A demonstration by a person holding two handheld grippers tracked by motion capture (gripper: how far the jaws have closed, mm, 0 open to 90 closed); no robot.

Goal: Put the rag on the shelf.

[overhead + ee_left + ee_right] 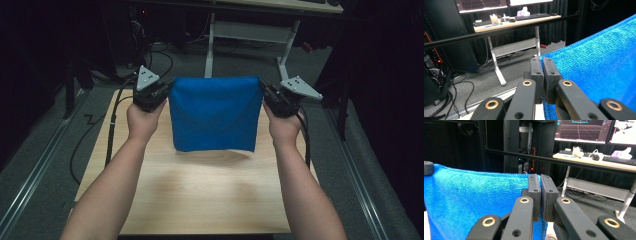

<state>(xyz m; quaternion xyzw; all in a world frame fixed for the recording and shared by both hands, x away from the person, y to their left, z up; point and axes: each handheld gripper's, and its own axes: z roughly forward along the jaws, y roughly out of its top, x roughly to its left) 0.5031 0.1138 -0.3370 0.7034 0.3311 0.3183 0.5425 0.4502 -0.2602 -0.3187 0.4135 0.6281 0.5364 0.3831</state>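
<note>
The left tongs (167,91) are clamped tight on the upper left corner of a blue cloth (215,117), and the right tongs (262,91) pinch its upper right corner the same way. In the left gripper view the two black jaws stand pressed together with the cloth's edge caught between them, and the right gripper view shows the matching grip at the other corner. Each gripper sits in one of the person's hands, left hand (142,120) and right hand (284,125), with the forearms reaching in from the near side. The cloth hangs between them, its top edge stretched nearly level, the rest falling as a flat panel. Its lower edge hangs just above the wooden worktop (200,200), over the far half, with a soft shadow beneath it. Beyond the worktop stands a desk (519,22) carrying a keyboard (532,16).
</note>
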